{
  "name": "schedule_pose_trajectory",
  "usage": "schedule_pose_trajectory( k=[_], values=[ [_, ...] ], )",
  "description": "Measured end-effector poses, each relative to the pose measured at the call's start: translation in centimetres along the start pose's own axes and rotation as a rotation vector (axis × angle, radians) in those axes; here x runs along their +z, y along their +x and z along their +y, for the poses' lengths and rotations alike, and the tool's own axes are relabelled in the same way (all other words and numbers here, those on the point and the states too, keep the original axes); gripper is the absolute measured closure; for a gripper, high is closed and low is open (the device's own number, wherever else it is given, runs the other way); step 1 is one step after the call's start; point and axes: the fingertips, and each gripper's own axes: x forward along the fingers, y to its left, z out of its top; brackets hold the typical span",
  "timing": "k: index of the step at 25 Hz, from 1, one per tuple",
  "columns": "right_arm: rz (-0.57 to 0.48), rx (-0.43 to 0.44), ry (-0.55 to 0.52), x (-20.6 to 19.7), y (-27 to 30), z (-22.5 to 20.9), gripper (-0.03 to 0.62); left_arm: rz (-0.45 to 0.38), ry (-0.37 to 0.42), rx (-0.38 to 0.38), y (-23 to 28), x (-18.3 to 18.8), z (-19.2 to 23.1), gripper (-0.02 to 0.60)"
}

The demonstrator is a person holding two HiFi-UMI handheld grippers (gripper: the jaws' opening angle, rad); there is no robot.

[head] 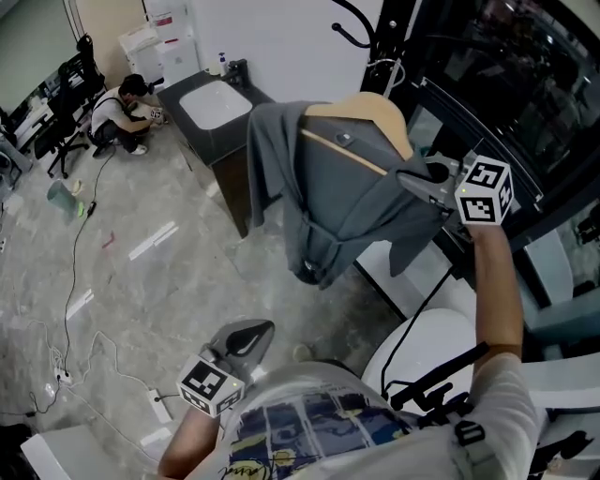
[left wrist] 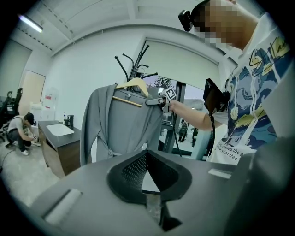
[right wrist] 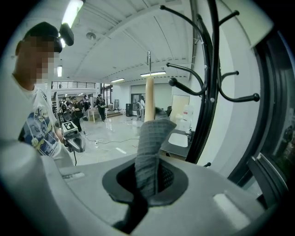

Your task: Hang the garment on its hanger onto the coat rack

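Note:
A grey garment [head: 337,197] hangs on a wooden hanger [head: 375,117], held up in the air. My right gripper [head: 417,178] is shut on the garment's shoulder at the hanger's right end. In the right gripper view the grey cloth [right wrist: 150,152] is pinched between the jaws, with the hanger's wood [right wrist: 149,99] rising behind it. The black coat rack [head: 375,28] stands just beyond the hanger, its curved hooks [right wrist: 209,78] to the right of it. My left gripper [head: 248,339] hangs low by the person's body, shut with nothing in it, apart from the garment [left wrist: 115,124].
A dark cabinet with a white sink [head: 216,103] stands behind the garment. A person [head: 122,112] crouches on the floor at far left beside office chairs [head: 66,94]. Cables [head: 75,309] run across the pale floor. A dark glass frame [head: 525,112] lies to the right.

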Motion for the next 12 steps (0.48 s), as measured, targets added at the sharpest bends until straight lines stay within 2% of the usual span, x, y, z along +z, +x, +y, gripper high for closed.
schedule_pose_trajectory(
  k=[7, 12],
  values=[
    [0.038, 0.012, 0.034, -3.1, 1.6, -5.8, 0.583, 0.024, -0.018, 0.035, 2.6, 0.5, 1.1, 0.580],
    [0.060, 0.031, 0.049, -4.8, 3.1, -8.2, 0.584, 0.038, -0.024, 0.041, 4.4, 0.3, 1.6, 0.580]
  ],
)
